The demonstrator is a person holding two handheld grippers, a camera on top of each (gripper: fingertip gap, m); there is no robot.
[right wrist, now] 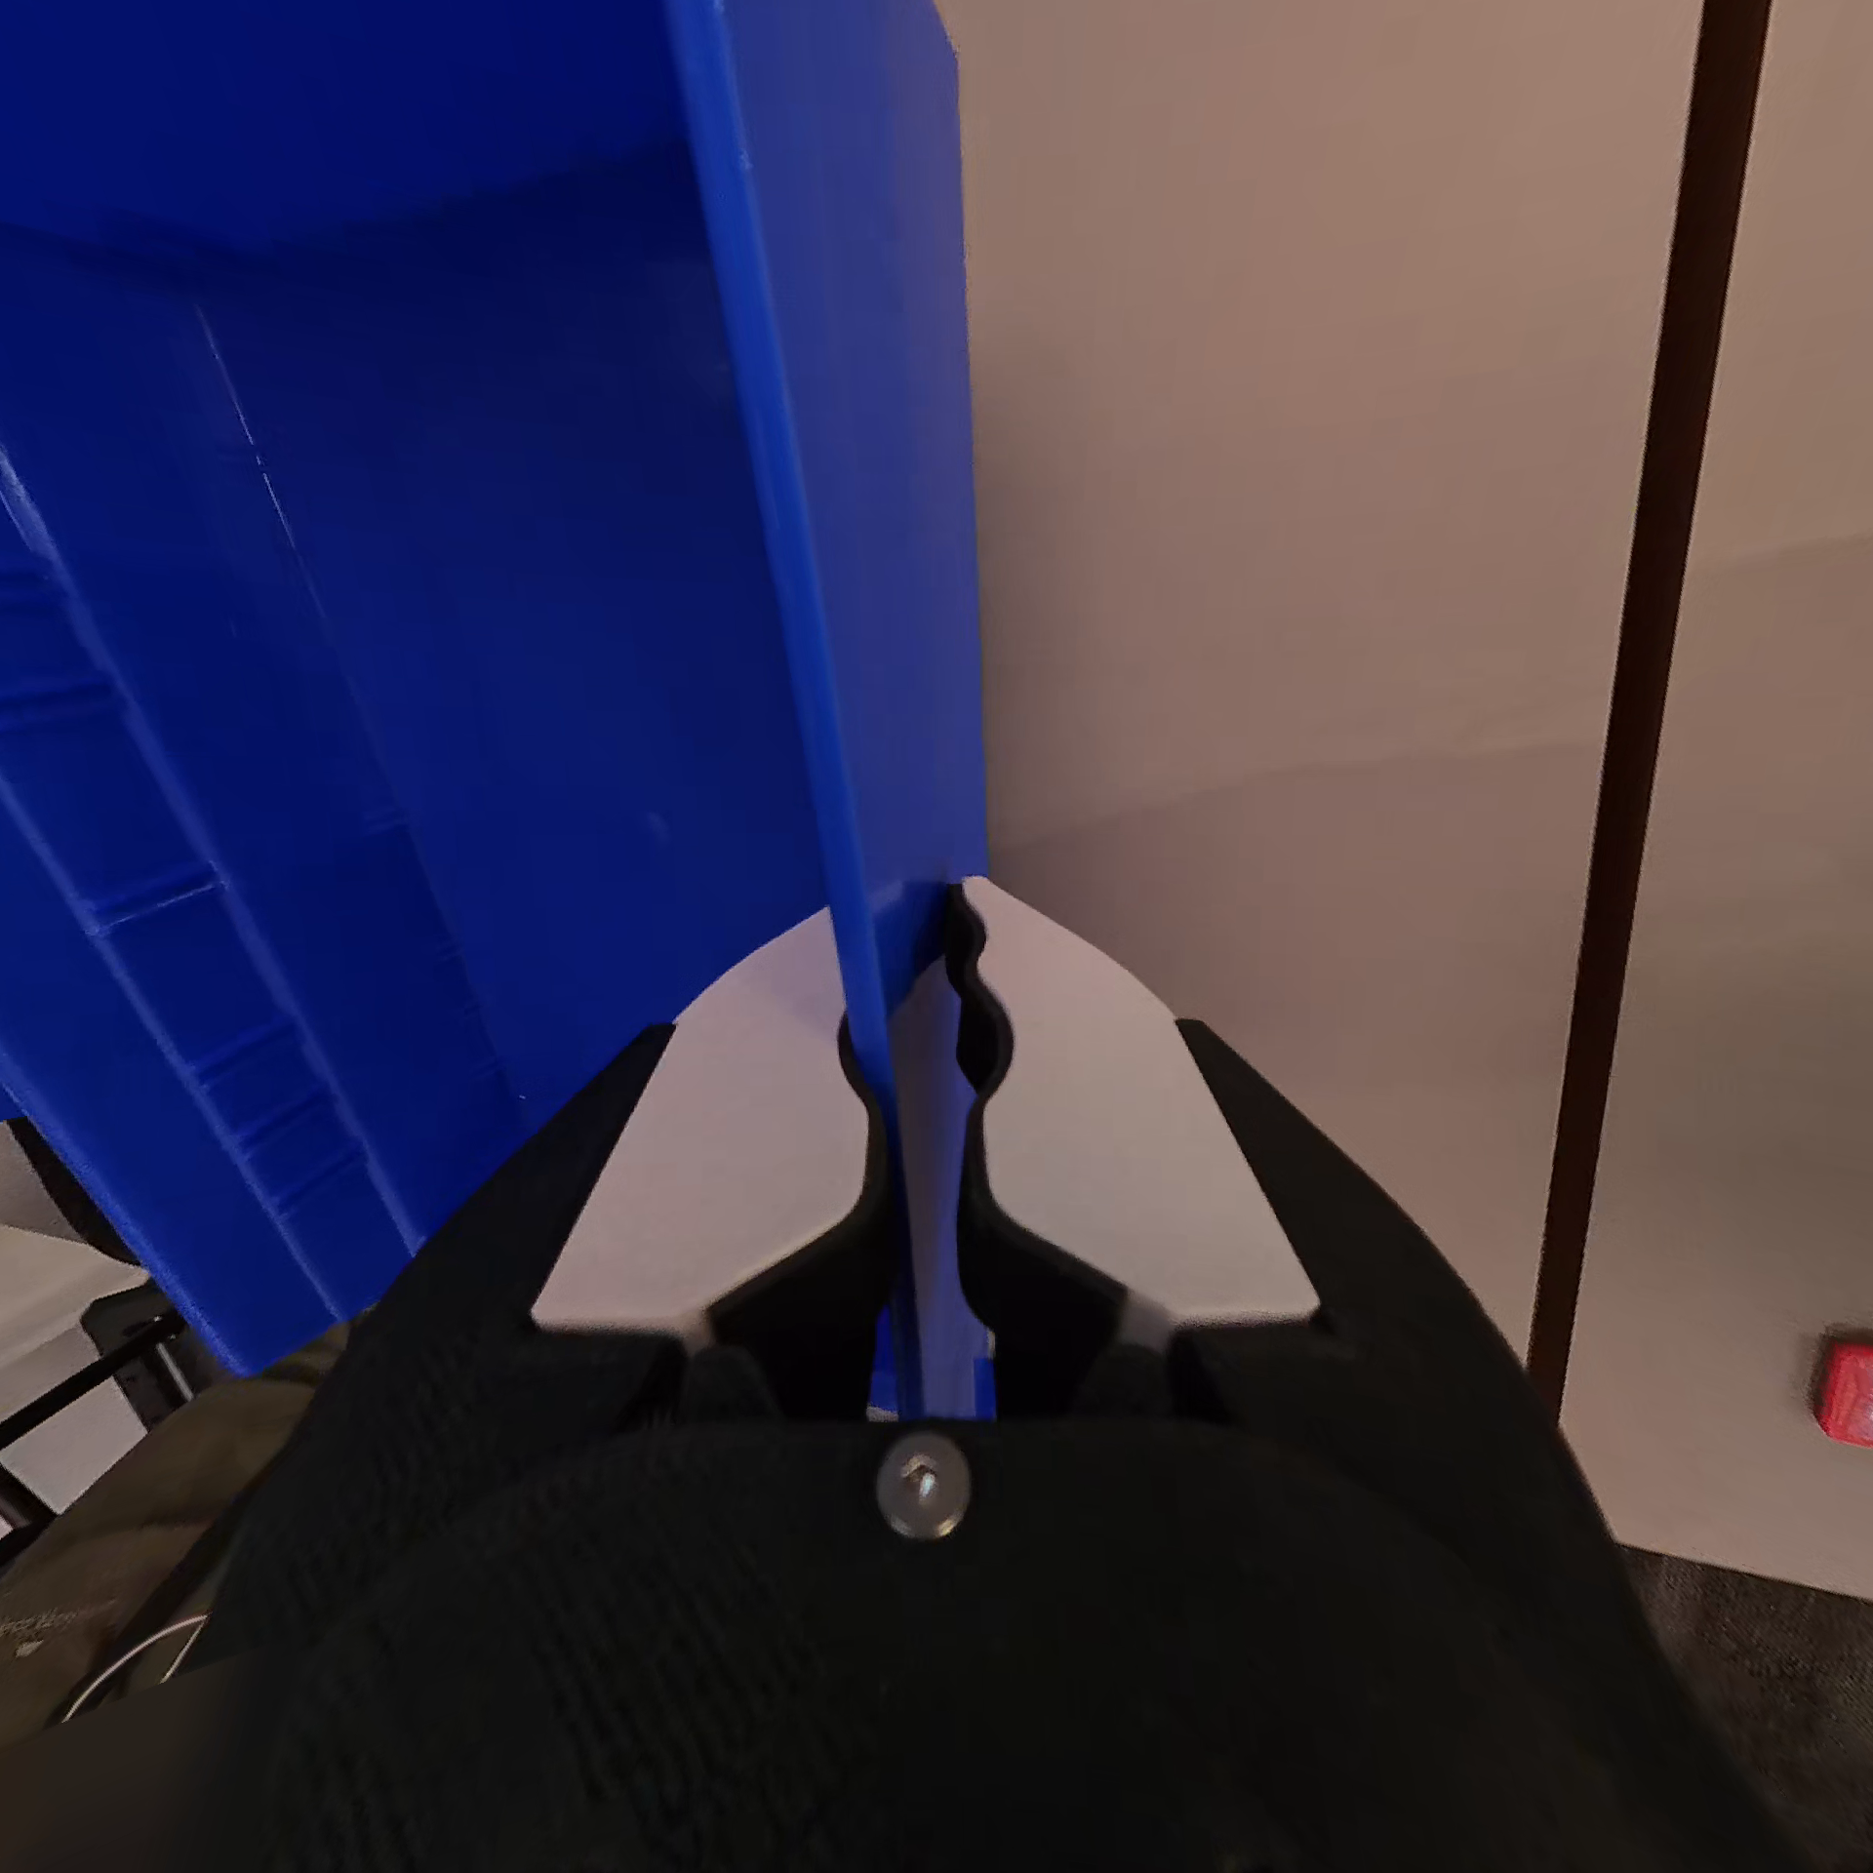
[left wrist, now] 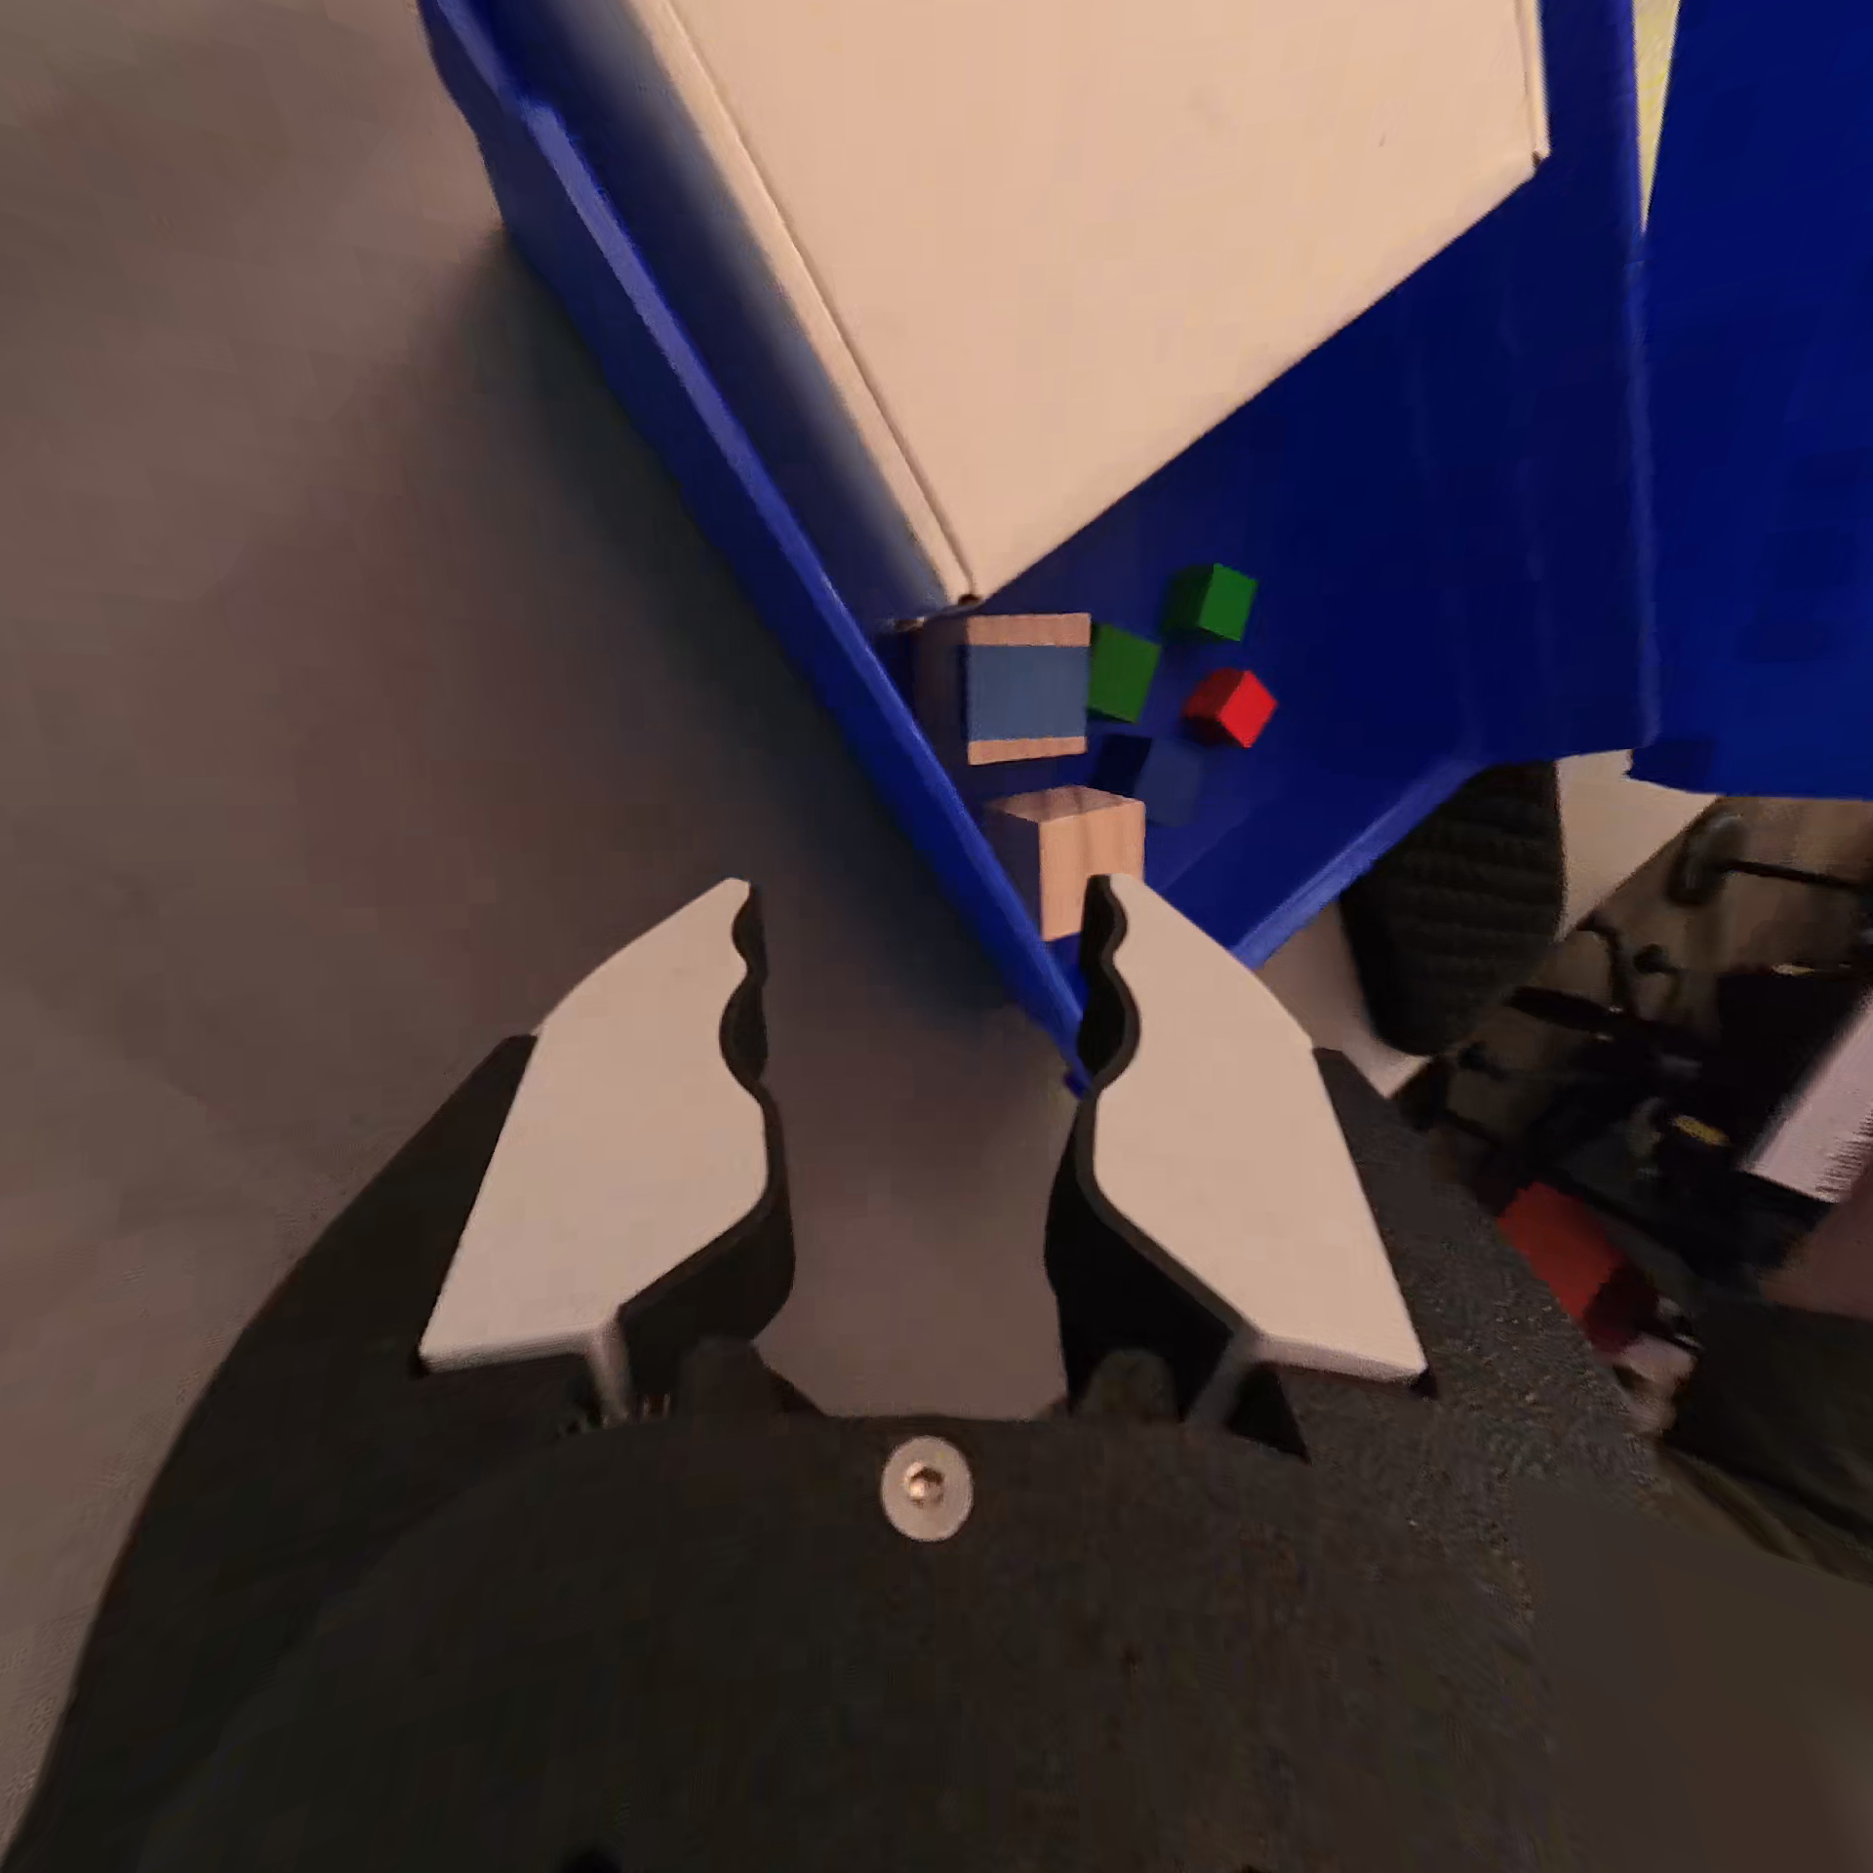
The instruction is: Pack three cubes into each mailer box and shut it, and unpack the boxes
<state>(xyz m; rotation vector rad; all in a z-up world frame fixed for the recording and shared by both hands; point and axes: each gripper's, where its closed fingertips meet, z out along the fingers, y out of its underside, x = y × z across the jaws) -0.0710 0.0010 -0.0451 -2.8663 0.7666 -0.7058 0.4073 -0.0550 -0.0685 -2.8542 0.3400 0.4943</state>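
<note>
A blue plastic bin (left wrist: 1318, 568) hangs tilted in the left wrist view. A shut white mailer box (left wrist: 1064, 253) lies inside it. Several small cubes sit by the bin's lower corner: a wooden one with a blue face (left wrist: 1024, 689), a plain wooden one (left wrist: 1074, 851), two green (left wrist: 1120, 674) (left wrist: 1211, 600), a red (left wrist: 1231, 706) and a blue (left wrist: 1166, 780). My left gripper (left wrist: 922, 912) is open, its right finger touching the bin's rim. My right gripper (right wrist: 902, 973) is shut on the bin's side wall (right wrist: 811, 507).
A grey surface (left wrist: 304, 608) lies under the bin on the left. Dark clutter, a black textured object (left wrist: 1459, 912) and a red object (left wrist: 1571, 1267) lie at the right. The right wrist view shows a pale panel, a dark vertical strip (right wrist: 1662, 709) and a red item (right wrist: 1850, 1383). Tip to tip, the grippers are about 50 cm apart. The black textured object (left wrist: 1459, 912) sits 30 cm or so from the ends of my right fingers.
</note>
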